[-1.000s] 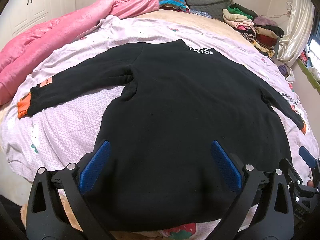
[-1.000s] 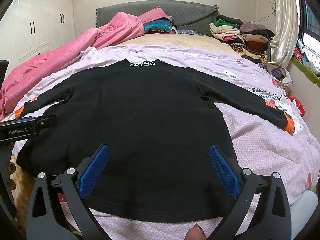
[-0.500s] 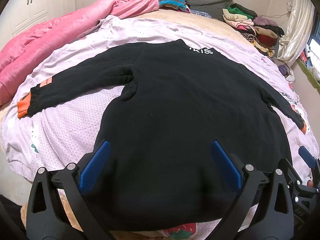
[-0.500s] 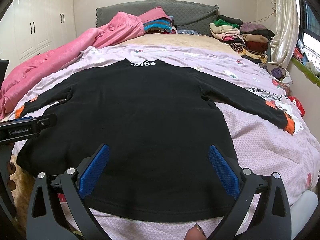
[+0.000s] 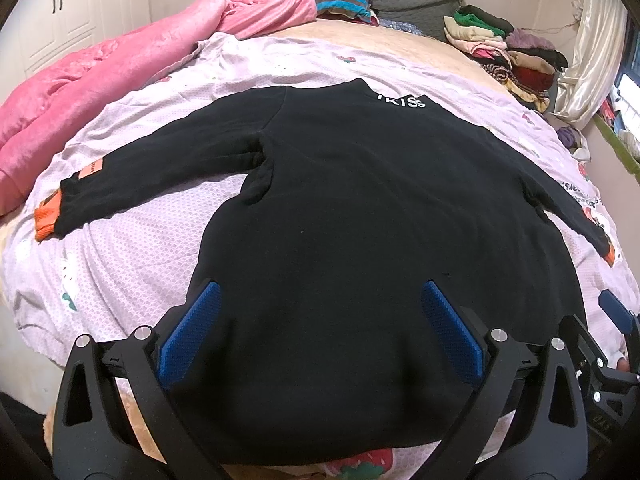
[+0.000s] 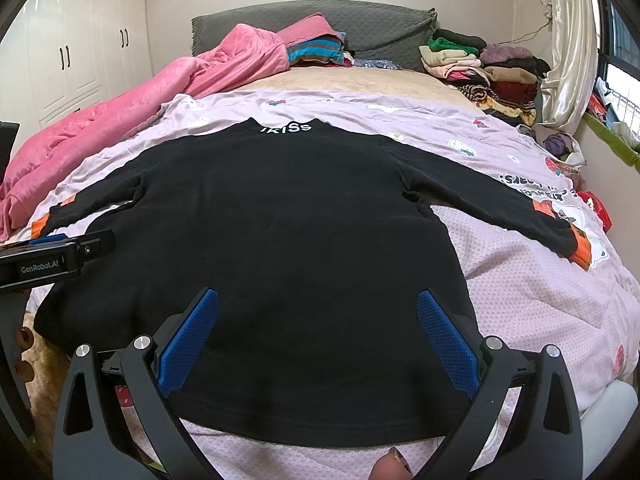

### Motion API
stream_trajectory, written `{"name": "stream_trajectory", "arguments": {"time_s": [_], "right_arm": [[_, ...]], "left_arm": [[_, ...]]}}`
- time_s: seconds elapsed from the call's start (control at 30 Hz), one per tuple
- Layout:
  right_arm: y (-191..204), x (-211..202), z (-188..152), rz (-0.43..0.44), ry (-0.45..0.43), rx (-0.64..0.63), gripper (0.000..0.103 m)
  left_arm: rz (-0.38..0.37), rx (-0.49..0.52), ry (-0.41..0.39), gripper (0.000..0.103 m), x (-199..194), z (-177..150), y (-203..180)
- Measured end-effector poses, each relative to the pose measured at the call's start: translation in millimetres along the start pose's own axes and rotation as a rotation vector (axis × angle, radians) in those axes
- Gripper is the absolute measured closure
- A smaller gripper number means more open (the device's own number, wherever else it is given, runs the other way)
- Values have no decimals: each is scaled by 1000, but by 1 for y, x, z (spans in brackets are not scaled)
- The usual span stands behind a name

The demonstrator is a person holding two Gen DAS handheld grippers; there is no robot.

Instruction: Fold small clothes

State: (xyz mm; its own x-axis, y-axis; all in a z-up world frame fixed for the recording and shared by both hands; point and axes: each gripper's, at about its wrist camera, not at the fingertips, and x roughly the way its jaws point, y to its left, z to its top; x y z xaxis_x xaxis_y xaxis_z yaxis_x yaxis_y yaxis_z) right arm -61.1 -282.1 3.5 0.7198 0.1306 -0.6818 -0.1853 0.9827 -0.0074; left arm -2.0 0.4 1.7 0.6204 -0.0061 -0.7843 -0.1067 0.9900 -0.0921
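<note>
A black long-sleeved top point(image 5: 360, 208) with orange cuffs and white lettering at the collar lies flat, back up, on the lilac bed sheet point(image 5: 132, 240), sleeves spread out to both sides. It also shows in the right wrist view point(image 6: 288, 232). My left gripper point(image 5: 320, 304) is open and empty, hovering over the hem on the left half. My right gripper point(image 6: 318, 312) is open and empty, over the hem on the right half. The left gripper's body point(image 6: 52, 260) shows at the left edge of the right wrist view.
A pink quilt point(image 6: 140, 100) is bunched along the left side of the bed. Folded clothes are piled at the head point(image 6: 316, 50) and in a stack at the back right point(image 6: 480, 64). White wardrobe doors point(image 6: 72, 52) stand at the left. A curtain point(image 6: 568, 40) hangs at the right.
</note>
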Motion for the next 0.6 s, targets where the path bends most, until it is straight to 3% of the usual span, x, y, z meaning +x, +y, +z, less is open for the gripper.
{"name": "stream_trajectory", "arguments": {"time_s": [0.6], "right_arm": [[7,13,16,13,3,2,4]], "left_arm": [[7,15,8,9,11,11,-9]]}}
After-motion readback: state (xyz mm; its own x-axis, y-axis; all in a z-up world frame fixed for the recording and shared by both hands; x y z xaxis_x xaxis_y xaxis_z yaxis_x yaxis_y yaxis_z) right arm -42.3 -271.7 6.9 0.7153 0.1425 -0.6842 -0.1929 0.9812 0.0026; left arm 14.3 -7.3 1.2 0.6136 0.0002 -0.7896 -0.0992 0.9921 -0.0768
